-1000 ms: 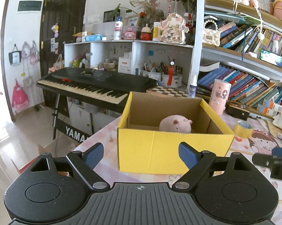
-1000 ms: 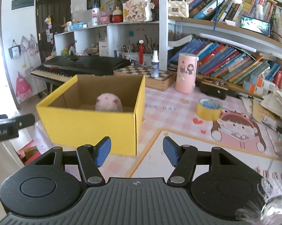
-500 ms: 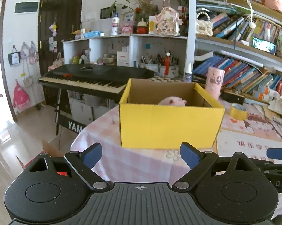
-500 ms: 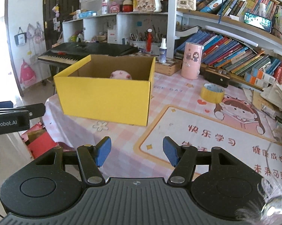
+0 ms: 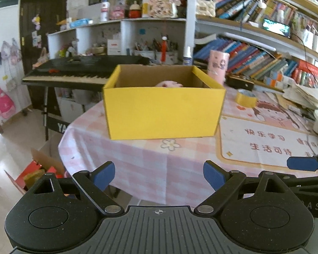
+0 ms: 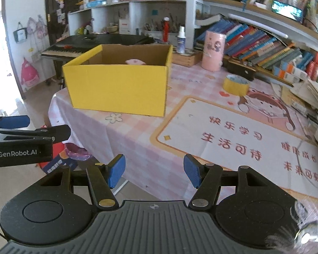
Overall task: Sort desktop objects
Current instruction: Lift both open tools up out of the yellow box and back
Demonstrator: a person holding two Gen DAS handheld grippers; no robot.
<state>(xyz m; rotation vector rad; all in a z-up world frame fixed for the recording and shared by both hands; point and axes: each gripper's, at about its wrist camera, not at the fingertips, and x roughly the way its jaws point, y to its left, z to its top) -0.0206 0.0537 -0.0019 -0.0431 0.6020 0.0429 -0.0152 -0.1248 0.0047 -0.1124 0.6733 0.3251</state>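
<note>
A yellow cardboard box (image 5: 163, 112) (image 6: 118, 89) stands open on the pink checked tablecloth (image 5: 142, 160) near the table's left end. Only the top of a pink plush toy (image 5: 168, 84) (image 6: 135, 61) shows over its rim. My left gripper (image 5: 159, 174) is open and empty, hanging off the table's near edge, well short of the box. My right gripper (image 6: 154, 171) is open too, narrower, with nothing between its blue pads, above the table's near edge. A yellow tape roll (image 5: 245, 98) (image 6: 236, 84) and a pink cylinder (image 5: 218, 65) (image 6: 214, 50) sit on the table behind and right of the box.
A printed desk mat (image 6: 239, 135) covers the table's right half. A black case (image 6: 240, 71) and a spray bottle (image 6: 181, 40) stand at the back below bookshelves (image 6: 264, 46). A black keyboard (image 5: 82, 69) stands left of the table. Papers (image 5: 307, 97) pile at the far right.
Both grippers have pulled back from the box and sunk, so the box looks smaller and hides more of the plush toy. More tablecloth and desk mat shows in front.
</note>
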